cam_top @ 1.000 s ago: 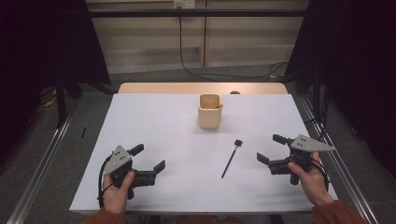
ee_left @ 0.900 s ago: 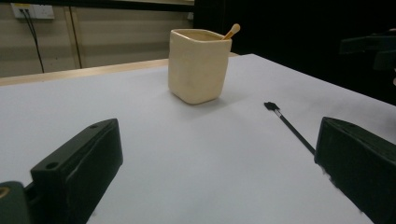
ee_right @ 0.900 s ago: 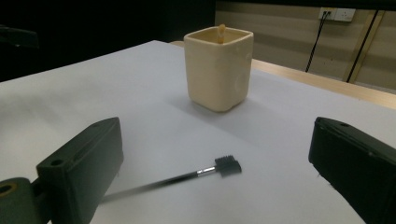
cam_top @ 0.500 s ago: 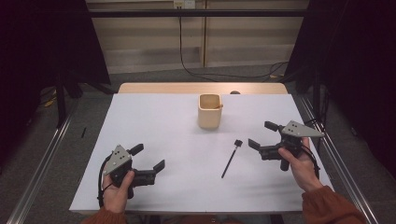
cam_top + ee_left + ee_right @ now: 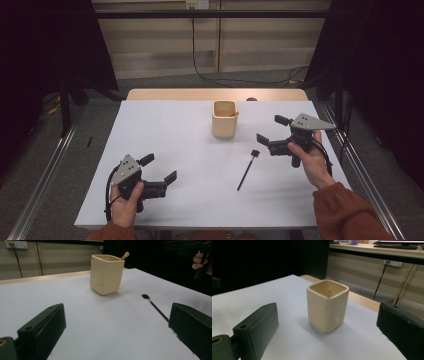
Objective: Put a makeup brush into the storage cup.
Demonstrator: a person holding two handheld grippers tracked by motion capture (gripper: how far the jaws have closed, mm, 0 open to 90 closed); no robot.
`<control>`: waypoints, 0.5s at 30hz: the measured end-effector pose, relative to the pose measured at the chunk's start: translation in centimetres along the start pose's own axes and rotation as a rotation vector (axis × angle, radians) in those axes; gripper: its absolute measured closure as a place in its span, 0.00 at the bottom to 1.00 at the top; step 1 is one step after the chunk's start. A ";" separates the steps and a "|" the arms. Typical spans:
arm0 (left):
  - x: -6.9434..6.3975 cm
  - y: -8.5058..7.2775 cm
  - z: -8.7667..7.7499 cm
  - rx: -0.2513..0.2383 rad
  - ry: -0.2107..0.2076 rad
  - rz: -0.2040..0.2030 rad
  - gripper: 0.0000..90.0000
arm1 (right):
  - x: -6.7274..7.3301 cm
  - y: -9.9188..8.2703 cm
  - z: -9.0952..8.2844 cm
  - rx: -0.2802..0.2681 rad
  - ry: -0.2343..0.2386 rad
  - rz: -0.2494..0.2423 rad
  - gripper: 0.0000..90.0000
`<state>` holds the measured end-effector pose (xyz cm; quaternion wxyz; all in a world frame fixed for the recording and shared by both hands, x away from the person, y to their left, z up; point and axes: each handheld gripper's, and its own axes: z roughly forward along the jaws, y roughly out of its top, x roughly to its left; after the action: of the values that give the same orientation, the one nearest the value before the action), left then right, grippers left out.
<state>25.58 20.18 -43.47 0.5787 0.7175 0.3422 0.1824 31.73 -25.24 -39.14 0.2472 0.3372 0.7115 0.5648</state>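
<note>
Cream ceramic cup [image 5: 224, 119] stands at about 12 o'clock on the white surface [image 5: 165, 130], a wooden stick [image 5: 124, 256] leaning inside it. A thin black tool [image 5: 247, 170] lies at its 5 o'clock, apart from both. The right tongs [image 5: 274, 134] hang wide at 3 o'clock, facing the cup; the left tongs [image 5: 159, 169] rest wide at 8 o'clock.

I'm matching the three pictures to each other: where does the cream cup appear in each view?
High view: cream cup stands at table centre, toward the far edge.
Left gripper view: upper middle, between the open jaws.
Right gripper view: centre, between the open jaws.
Shared landmark: the small wooden stick standing inside it.
</note>
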 end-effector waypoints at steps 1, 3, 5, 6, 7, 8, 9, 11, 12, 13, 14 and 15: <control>0.0 0.0 0.0 -0.002 -0.002 -0.001 0.02 | -0.1 0.4 0.1 -0.003 0.002 0.003 0.04; 0.1 0.0 0.0 -0.005 0.002 -0.002 0.02 | -0.2 1.0 0.4 -0.002 -0.002 -0.009 0.04; 0.2 0.0 -0.1 -0.004 0.004 -0.001 0.01 | -0.3 1.3 0.7 -0.002 0.001 -0.008 0.04; 0.2 0.0 -0.1 -0.003 0.006 -0.003 0.01 | -0.3 1.4 0.9 0.001 0.002 -0.010 0.04; 0.2 0.0 -0.1 -0.003 0.008 -0.003 0.02 | -0.4 1.5 1.1 0.007 0.000 -0.012 0.04; 0.2 0.0 -0.1 -0.002 0.007 -0.004 0.02 | -0.4 1.5 1.2 0.014 0.001 -0.013 0.04; 0.2 0.0 0.0 -0.001 0.008 -0.005 0.01 | -0.4 1.5 1.4 0.034 0.008 -0.012 0.04; 0.2 0.0 0.1 0.002 0.007 -0.001 0.01 | -0.4 1.5 1.6 0.073 0.028 -0.002 0.04; 0.2 0.0 0.1 0.005 0.002 -0.005 0.02 | -0.4 1.6 1.6 0.086 0.026 -0.008 0.04; 0.2 0.0 0.2 0.005 0.003 -0.005 0.02 | -0.4 1.7 1.6 0.099 0.026 -0.009 0.04; 0.2 0.0 0.2 0.005 0.003 -0.004 0.02 | -0.4 1.8 1.6 0.114 0.030 -0.002 0.04; 0.2 0.0 0.2 0.005 0.003 -0.005 0.02 | -0.4 1.7 1.7 0.121 0.033 -0.002 0.05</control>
<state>25.87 20.22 -43.53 0.5768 0.7178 0.3454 0.1810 33.57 -24.19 -37.87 0.2150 0.3415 0.7486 0.5261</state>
